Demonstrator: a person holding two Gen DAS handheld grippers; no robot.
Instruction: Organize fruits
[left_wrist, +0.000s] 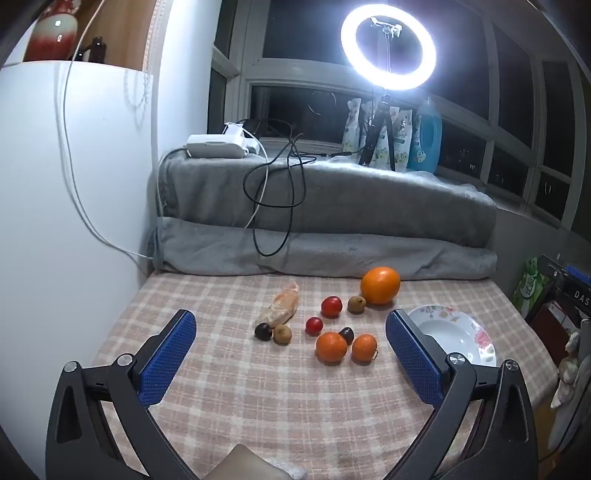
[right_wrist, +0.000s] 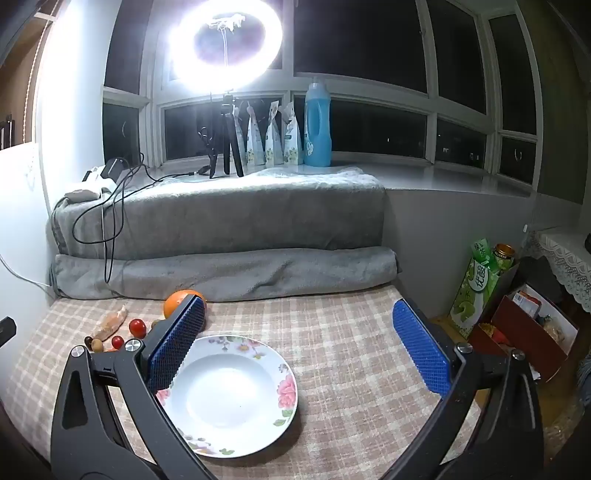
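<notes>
- The plate (right_wrist: 229, 397) holds nothing, right of the fruit (left_wrist: 331, 345).
- The left gripper (left_wrist: 291, 354) and right gripper (right_wrist: 299, 347) are spread wide, pinching nothing.

Ahead of you a lit ring light (left_wrist: 388, 46) on a tripod stands on the sill before dark windows (right_wrist: 362, 37). Grey blankets (left_wrist: 328, 206) lie folded below it, with a white wall (left_wrist: 74, 184) to your left.
</notes>
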